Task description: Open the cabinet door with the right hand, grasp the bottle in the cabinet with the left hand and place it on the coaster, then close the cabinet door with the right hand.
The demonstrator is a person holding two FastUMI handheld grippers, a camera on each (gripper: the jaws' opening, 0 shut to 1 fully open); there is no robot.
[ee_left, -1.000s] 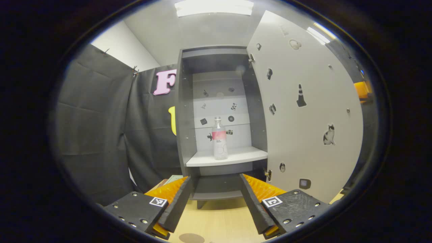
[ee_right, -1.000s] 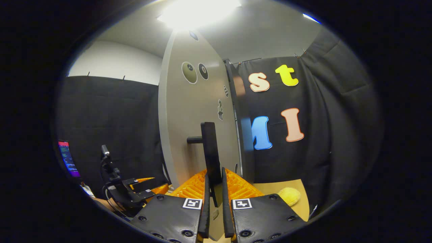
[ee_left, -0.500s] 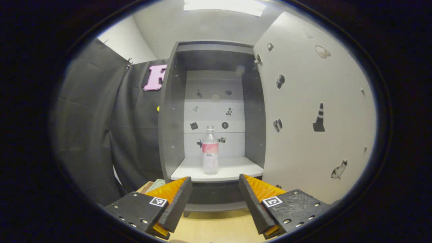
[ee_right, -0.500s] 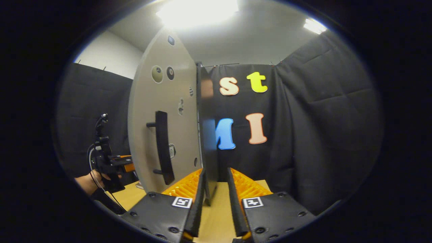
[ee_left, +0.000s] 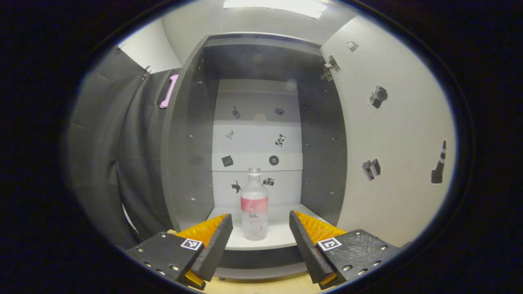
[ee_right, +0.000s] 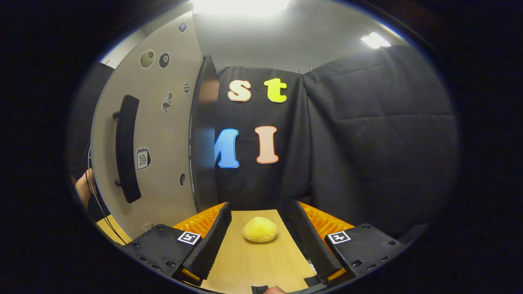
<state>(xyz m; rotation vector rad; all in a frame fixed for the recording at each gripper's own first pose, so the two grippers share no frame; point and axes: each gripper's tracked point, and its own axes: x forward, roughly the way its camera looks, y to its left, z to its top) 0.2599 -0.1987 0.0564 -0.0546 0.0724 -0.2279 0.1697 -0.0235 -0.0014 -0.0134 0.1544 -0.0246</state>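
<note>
grey cabinet looms nearer our left gripper than before, its fingers spread wide, the bottle upright on the shelf between them. our right gripper has released the door handle, now spread toward a yellow lump.

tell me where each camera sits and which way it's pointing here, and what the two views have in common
Left gripper view: rides on the left gripper, looking straight into the open cabinet at the bottle standing on its shelf; its own two fingers show, spread apart.
Right gripper view: rides on the right gripper, facing the booth wall across the tabletop, with a yellow lump ahead; its own spread fingers and a hand at left show.
Shared: the open cabinet door, inner face in the left gripper view, handle side in the right.
</note>
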